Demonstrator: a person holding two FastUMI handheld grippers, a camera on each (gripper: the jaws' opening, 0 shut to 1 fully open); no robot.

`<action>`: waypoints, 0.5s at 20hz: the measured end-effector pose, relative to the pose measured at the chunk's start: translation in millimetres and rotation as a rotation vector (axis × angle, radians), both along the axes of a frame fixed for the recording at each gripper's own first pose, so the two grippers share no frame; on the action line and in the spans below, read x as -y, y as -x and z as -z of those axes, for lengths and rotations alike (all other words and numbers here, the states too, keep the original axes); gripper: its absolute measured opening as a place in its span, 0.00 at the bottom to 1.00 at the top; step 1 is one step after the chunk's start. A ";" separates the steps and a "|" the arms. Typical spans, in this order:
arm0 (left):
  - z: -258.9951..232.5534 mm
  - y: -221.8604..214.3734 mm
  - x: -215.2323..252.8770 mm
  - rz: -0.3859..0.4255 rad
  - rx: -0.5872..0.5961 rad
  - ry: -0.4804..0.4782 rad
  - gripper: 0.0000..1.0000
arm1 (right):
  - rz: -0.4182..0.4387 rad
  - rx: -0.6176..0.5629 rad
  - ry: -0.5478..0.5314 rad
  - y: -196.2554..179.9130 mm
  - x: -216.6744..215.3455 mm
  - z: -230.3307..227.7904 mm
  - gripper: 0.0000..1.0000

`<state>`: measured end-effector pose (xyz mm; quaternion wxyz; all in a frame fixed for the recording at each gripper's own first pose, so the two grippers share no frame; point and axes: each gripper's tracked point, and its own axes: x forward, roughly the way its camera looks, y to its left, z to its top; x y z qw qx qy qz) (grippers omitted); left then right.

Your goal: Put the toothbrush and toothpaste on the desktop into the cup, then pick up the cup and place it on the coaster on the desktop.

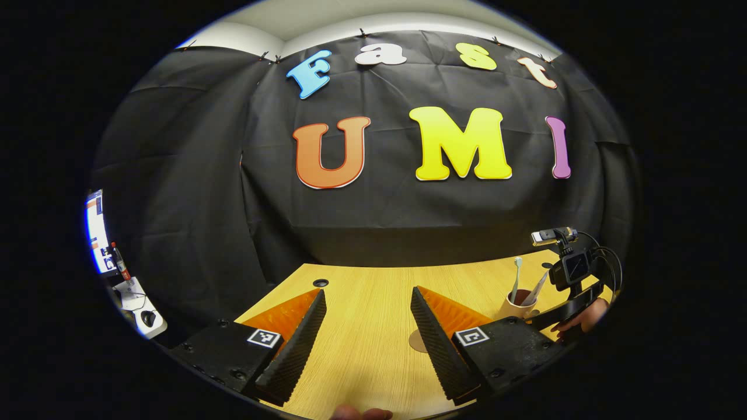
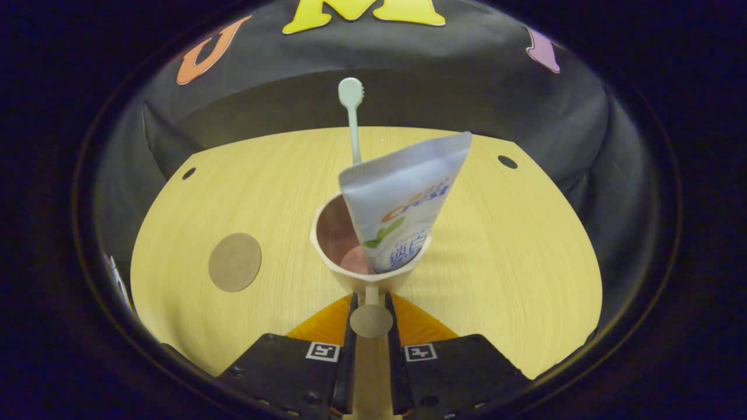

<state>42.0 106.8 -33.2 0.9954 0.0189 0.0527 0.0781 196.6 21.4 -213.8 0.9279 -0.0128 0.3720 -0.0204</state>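
In the right gripper view the cup sits mid-frame. The toothbrush stands straight up in it; the toothpaste leans up-right. The right tongs pinch the cup's handle. The coaster lies at left on bare counter. The left tongs gape wide, holding nothing.
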 end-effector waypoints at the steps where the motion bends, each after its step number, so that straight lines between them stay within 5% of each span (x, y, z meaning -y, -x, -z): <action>1: 1.3 0.6 -1.4 -0.006 -0.004 0.005 0.93 | -0.002 -0.004 0.006 0.8 0.6 0.6 0.22; 2: 1.4 1.4 -2.1 -0.009 -0.008 0.011 0.93 | -0.004 -0.001 0.007 1.8 0.4 -0.4 0.22; 5: 2.2 1.8 -3.3 -0.011 -0.013 0.014 0.93 | -0.018 0.015 0.020 1.6 0.4 -0.8 0.03; 10: 7.4 3.1 -5.2 -0.012 -0.027 0.026 0.93 | -0.059 0.055 0.016 3.0 3.5 -7.3 0.01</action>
